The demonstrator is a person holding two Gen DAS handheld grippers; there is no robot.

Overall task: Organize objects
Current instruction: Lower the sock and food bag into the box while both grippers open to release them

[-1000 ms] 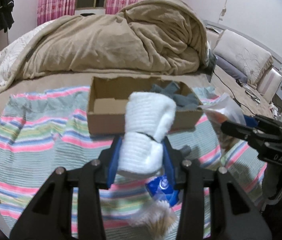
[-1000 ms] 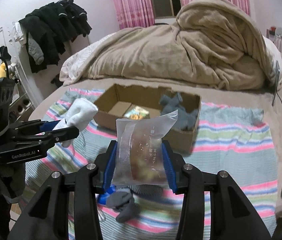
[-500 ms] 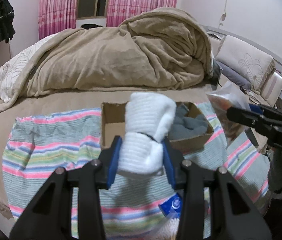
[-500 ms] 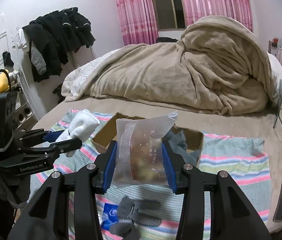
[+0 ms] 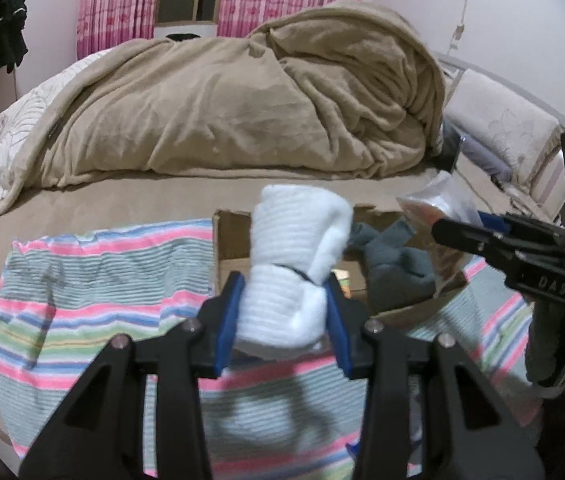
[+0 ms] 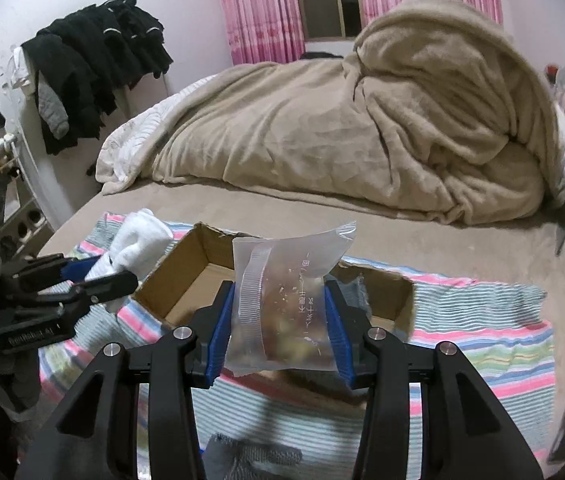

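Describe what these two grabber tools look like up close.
Each hand-held gripper, left and right, is matte black plastic: two angular forked arms with silver screw heads and blue finger pads. Pale lettering marks their sides, partly legible. Grey gloved hands hold them.

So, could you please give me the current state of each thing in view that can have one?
Left tongs: shut on the white sock.
White sock: rolled, held clear of the bed.
Right tongs: shut on the zip bag.
Zip bag: sealed, upright, food inside.
Cardboard box: open, on the striped cloth.
Gray sock: lying in the box.
Striped cloth: spread flat.
Blanket: bunched up.
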